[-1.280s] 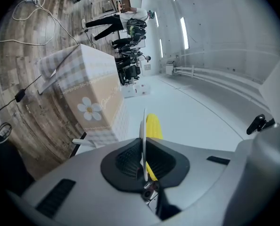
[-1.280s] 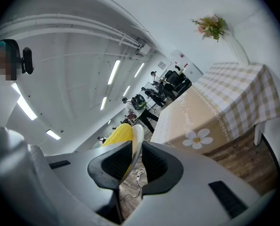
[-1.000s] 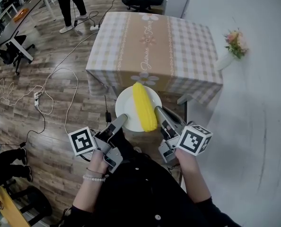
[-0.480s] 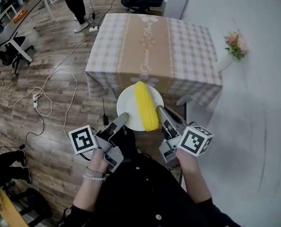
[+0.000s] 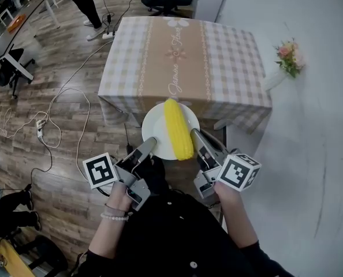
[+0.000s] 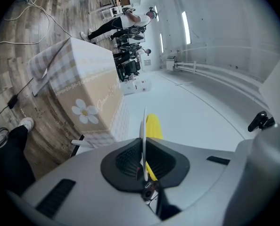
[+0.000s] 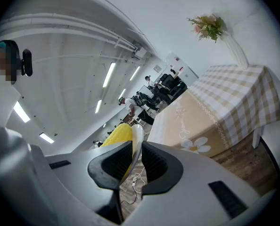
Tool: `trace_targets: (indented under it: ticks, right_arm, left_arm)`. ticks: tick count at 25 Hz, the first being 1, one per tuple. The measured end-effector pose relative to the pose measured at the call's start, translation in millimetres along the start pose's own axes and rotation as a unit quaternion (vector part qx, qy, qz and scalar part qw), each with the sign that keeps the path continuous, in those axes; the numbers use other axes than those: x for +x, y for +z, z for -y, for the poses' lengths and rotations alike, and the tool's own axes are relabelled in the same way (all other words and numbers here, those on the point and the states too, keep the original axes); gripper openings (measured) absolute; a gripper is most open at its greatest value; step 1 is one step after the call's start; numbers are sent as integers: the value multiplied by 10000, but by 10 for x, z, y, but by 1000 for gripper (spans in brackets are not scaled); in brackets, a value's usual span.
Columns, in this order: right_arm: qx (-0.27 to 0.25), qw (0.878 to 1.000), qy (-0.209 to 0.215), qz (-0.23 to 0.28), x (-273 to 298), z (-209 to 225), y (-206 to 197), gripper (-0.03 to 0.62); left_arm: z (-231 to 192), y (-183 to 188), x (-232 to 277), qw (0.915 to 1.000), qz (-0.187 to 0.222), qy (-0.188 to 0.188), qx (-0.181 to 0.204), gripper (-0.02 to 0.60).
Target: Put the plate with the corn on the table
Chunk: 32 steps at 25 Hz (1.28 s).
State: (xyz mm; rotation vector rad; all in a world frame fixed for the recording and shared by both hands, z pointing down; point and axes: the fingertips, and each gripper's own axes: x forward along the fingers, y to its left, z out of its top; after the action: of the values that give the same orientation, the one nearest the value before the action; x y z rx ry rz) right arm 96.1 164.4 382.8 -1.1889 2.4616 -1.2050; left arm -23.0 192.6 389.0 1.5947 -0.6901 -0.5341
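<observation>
Short of the square table [image 5: 183, 56] draped in beige checked cloth, a round white plate [image 5: 156, 127] carrying a yellow corn cob [image 5: 178, 129] hung in mid-air, its rim pinched between the left gripper [image 5: 149, 145] and right gripper [image 5: 195, 136].

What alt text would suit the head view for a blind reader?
The left gripper and right gripper clamp the rim of a plate holding corn, in the air before a checked table. Wood floor lies below.
</observation>
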Motion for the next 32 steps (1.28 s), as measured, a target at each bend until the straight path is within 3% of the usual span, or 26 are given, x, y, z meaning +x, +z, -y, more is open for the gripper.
trace_targets:
  ticks: [32]
  right_arm:
    - [69,9992,-372,140,1713,547,1178,91]
  left_arm:
    - [-135,1813,1330,9993,-381,33,16,26]
